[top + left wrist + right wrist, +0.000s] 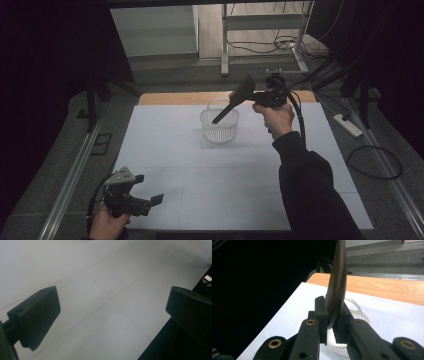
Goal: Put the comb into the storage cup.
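White mat over the wooden table (165,98) is taking up most of the workspace, dark curtains hanging on both sides. Right gripper (331,315) is clamping a dark wooden spatula (234,102) near its blade end, jaws closed tight on the flat of it. In the high view the spatula's long axis is running diagonally: blade up by the gripper, thin handle pointing down and toward the left, tip hanging just over the near rim of the white basket (220,125). So the basket is lying below and slightly left of the right gripper, basically under the handle tip. In the right gripper view the basket's looped handle is showing just past the jaws. My read: the next move is lowering along that axis to drop the handle end into the basket. Left gripper (150,196) is idling at the near-left edge of the mat, jaws spread wide with nothing between them, well apart from the basket. Right hand is clearly the nearer one.
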`<state>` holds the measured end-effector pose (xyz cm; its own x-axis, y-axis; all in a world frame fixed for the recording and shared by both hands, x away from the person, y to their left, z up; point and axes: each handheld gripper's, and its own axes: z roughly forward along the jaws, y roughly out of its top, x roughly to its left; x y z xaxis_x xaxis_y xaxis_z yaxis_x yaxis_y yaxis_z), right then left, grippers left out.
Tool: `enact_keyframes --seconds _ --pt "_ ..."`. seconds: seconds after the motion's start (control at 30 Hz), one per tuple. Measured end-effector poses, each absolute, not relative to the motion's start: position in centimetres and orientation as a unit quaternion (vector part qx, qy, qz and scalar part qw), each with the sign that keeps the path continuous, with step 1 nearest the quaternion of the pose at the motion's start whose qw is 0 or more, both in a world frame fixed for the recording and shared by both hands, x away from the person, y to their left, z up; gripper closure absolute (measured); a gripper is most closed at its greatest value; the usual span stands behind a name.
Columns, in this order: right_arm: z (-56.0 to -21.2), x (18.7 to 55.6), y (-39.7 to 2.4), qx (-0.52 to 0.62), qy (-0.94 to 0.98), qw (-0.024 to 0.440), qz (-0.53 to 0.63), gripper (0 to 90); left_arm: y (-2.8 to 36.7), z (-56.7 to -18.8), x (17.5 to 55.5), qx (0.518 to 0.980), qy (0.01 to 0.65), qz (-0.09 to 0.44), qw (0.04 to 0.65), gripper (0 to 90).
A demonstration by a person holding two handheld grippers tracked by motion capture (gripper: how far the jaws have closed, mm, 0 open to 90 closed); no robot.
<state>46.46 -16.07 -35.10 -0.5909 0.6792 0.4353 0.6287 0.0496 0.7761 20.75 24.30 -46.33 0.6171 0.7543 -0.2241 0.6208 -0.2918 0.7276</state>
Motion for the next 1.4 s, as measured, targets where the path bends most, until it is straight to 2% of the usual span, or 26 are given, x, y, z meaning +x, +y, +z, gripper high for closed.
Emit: enact_keyframes --seconds 1.4 --pt "-38.2 48.1 -13.7 0.466 0.735 0.039 0.492 83.4 24.4 -46.4 20.8 0.799 0.43 0.075 0.414 0.0"
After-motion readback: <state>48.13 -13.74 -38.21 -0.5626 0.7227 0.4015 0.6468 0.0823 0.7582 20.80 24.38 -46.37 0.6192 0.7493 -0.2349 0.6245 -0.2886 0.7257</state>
